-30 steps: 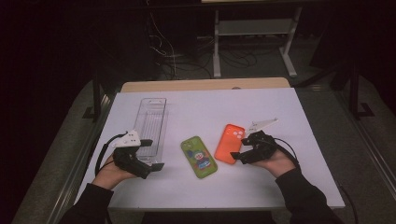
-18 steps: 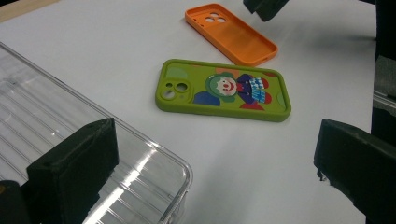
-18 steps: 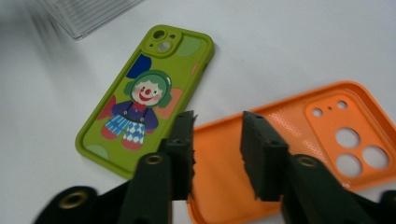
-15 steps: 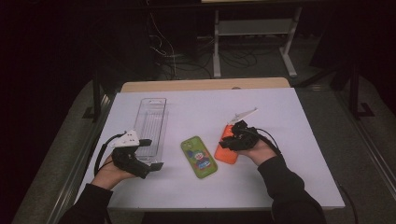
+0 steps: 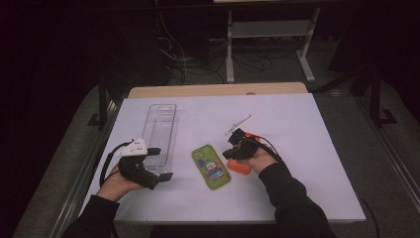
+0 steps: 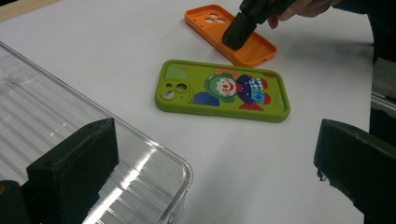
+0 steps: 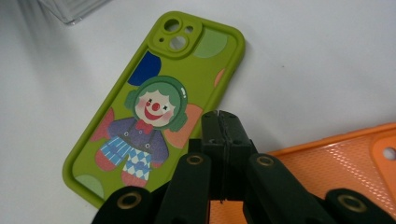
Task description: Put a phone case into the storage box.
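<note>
1. Orange phone case [image 5: 239,166] lies flat on the white table [image 5: 322,148], hollow side up, so the raised rim and the textured inner floor show. In the left gripper view [image 6: 254,46] it is a long rounded rectangle with a cluster of round camera holes at its far end. It sits right of centre on the table, just beside the green case and apart from it.
2. The table is the largest thing here, a plain white top with a wooden edge at the far side.
3. A clear plastic tray [image 5: 159,131] stands left of centre, long and narrow, with ribbed walls; its near corner [image 6: 154,168] lies just in front of the left gripper.
4. The green phone case [image 5: 211,166] lies back up between the tray and the orange one. It bears a clown figure with green hair, a red smile and a chequered blue outfit [image 7: 154,112].
5. The right gripper [image 5: 236,148] hangs over the orange case, tips pointing down into its hollow. In its own view [image 7: 223,126] the two black jaws meet flush with nothing between them, the orange rim just beneath.
6. The left gripper [image 5: 157,163] rests low at the table's near left by the tray's end. Its jaws [image 6: 219,168] stand wide apart and hold nothing.
</note>
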Motion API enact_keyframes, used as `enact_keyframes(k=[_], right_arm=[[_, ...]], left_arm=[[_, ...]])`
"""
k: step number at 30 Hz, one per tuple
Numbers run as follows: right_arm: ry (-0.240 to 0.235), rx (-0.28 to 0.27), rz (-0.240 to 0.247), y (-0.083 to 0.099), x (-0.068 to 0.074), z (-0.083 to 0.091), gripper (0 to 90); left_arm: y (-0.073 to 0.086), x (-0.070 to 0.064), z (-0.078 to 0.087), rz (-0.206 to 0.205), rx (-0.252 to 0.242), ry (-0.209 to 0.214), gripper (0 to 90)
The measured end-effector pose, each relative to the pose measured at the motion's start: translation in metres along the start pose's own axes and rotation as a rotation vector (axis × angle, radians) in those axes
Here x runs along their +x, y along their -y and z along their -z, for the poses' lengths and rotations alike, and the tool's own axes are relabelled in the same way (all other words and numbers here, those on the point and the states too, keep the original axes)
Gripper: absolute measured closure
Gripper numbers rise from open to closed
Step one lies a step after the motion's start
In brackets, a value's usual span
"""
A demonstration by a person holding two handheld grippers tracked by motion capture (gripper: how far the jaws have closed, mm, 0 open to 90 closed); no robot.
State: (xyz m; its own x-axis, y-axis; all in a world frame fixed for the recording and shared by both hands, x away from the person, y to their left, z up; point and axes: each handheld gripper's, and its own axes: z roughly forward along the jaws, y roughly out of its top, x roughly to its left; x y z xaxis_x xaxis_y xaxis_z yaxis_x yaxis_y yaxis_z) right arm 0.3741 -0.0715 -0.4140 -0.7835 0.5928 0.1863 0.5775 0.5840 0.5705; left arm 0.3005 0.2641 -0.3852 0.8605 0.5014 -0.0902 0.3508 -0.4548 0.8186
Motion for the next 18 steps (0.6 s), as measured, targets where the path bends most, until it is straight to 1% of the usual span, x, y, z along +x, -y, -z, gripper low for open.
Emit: enact_keyframes(k=[1, 2, 5, 12, 18], right_arm=[[-0.007, 0.003, 0.001, 0.0, 0.0, -0.001, 88.1], [0.002, 0.009, 0.003, -0.001, 0.001, -0.003, 88.2], [0.009, 0.024, 0.004, -0.001, 0.001, -0.008, 88.2], [0.013, 0.058, 0.009, -0.002, 0.004, -0.017, 88.2], [0.019, 0.077, 0.013, 0.002, 0.006, -0.018, 88.3]], left_arm=[[0.0, 0.0, 0.0, -0.001, 0.001, 0.0, 0.0], [0.0, 0.0, -0.001, 0.003, -0.003, 0.001, 0.0], [0.0, -0.001, -0.001, 0.005, -0.004, 0.001, 0.0], [0.0, -0.001, -0.001, 0.005, -0.003, 0.001, 0.0], [0.0, -0.001, -0.001, 0.01, 0.002, 0.003, 0.0]])
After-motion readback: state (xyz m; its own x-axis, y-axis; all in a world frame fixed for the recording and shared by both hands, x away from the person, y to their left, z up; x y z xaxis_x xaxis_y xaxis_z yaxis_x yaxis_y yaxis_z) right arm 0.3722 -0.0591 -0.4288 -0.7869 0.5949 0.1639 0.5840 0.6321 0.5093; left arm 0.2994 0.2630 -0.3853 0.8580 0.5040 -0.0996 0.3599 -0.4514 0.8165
